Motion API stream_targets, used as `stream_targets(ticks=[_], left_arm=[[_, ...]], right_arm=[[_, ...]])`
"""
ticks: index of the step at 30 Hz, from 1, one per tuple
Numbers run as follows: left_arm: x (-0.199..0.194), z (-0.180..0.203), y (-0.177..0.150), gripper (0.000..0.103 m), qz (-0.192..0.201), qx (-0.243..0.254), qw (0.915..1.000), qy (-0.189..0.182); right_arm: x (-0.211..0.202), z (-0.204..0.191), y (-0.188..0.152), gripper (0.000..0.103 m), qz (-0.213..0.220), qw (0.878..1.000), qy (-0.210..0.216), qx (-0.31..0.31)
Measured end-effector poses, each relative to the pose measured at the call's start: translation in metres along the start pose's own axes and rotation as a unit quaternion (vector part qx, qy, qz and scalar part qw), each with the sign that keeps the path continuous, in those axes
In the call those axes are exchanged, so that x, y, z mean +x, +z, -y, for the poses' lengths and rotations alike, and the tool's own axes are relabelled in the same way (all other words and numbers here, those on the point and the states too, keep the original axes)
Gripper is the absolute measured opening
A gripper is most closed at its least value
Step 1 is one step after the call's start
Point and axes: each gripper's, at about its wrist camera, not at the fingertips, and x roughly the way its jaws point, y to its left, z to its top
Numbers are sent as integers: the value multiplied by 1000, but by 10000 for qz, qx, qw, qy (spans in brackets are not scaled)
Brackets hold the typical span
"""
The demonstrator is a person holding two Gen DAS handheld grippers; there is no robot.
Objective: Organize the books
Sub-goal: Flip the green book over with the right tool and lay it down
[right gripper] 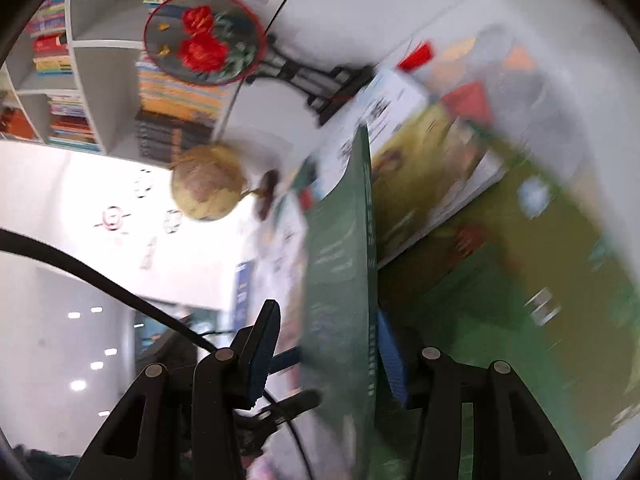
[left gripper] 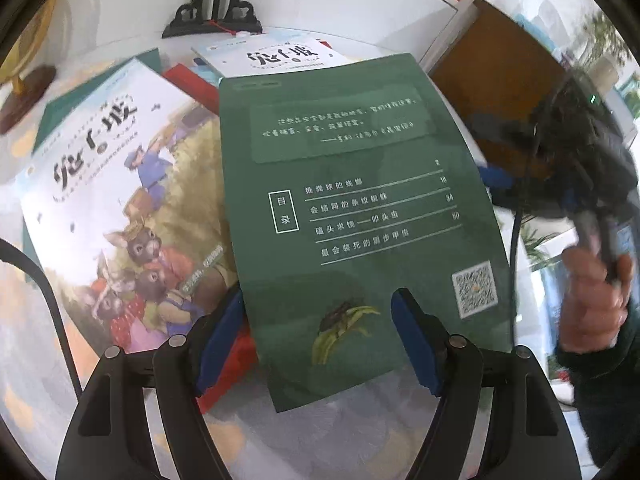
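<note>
Your left gripper [left gripper: 320,340] stands wide, its blue pads astride the near end of the dark green paperback book [left gripper: 360,208] without pressing it. That green book lies back cover up, overlapping the illustrated picture book with rabbit characters [left gripper: 120,200] to its left. Beyond the green book lies another white-covered book [left gripper: 276,56], and behind that a black ornamental stand [left gripper: 216,8]. Your right gripper [right gripper: 324,356] has the green book's spine [right gripper: 368,240] edge-on between its pads; whether they grip it you cannot tell through the blur.
</note>
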Motion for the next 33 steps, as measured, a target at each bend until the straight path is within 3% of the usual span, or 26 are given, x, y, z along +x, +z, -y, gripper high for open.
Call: stream_targets(ticks=[4, 6, 8, 10, 14, 16, 20, 22, 25, 28, 33], left_arm=[[-8, -7, -9, 73, 31, -194, 9997, -153], [-13, -12, -18, 73, 5, -277, 9987, -417], [-21, -19, -29, 72, -87, -455, 9943, -963], [-34, -22, -39, 72, -9, -491, 9933, -1043], [-81, -51, -76, 73, 329, -739, 9938, -764], [-106, -76, -100, 73, 469, -1043, 9925, -438], [-151, -131, -157, 72, 643, -1948, 9776, 479], [-166, -151, -184, 72, 660, -2342, 9652, 960], [-170, -160, -207, 72, 592, -2522, 9579, 1237], [-157, -146, -208, 72, 556, -2479, 9617, 1027], [-125, -124, -191, 72, 417, -2379, 9670, 817]], right_arm=[[24, -10, -18, 48, -299, 9995, -103, 80], [23, -24, -23, 48, -266, 9996, 26, 71], [19, -43, -27, 49, -241, 9996, 153, -7], [21, -71, -30, 58, -346, 9990, 178, -206], [41, -134, -43, 61, -550, 9940, -18, -941], [60, -155, -54, 62, -757, 9913, 105, -1071], [111, -181, -88, 61, -1325, 9827, 530, -1182], [133, -183, -102, 61, -1474, 9804, 368, -1253], [161, -167, -115, 59, -1654, 9787, -231, -1189], [173, -152, -124, 52, -1671, 9698, -1066, -1420], [175, -132, -138, 50, -1456, 9544, -1879, -1806]])
